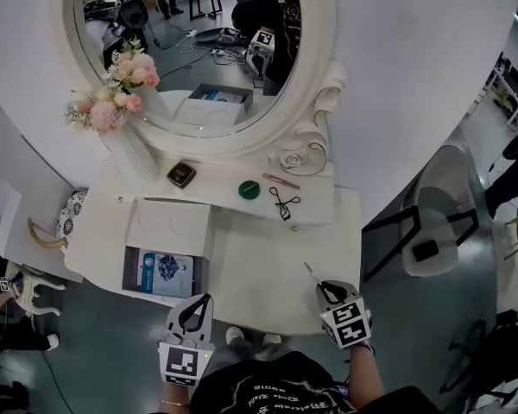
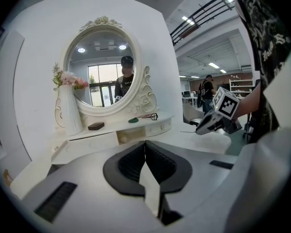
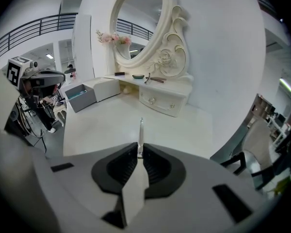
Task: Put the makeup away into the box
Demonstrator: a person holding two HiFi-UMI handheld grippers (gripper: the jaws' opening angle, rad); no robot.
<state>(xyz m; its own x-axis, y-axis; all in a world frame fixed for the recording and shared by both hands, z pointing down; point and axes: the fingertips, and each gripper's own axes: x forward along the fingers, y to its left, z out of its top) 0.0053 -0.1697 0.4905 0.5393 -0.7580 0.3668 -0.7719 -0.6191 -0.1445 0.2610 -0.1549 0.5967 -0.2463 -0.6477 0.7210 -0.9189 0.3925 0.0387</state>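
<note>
One box (image 1: 130,271), compact (image 1: 181,174), green disc (image 1: 249,190), curler (image 1: 284,203) and pink pencil (image 1: 281,180) on bench (image 1: 259,266); right gripper (image 3: 140,152) clamps silver stick (image 3: 141,130), left gripper (image 2: 145,152) closed, empty.

We see dressing table (image 1: 268,257), centre frame: smooth white paint, soft sheen. Mirror frame (image 1: 318,110), upper middle: carved, glossy cream. Slim tool (image 3: 141,129) pinched in right gripper (image 3: 140,148): bright polished metal. We note its pads (image 3: 122,167): ribbed, matt black; shell matt white plastic. Left gripper (image 2: 145,147): same finish. Eyelash curler (image 1: 283,203), centre: thin dark metal. Box (image 1: 130,270), lower left: matt grey walls.
</note>
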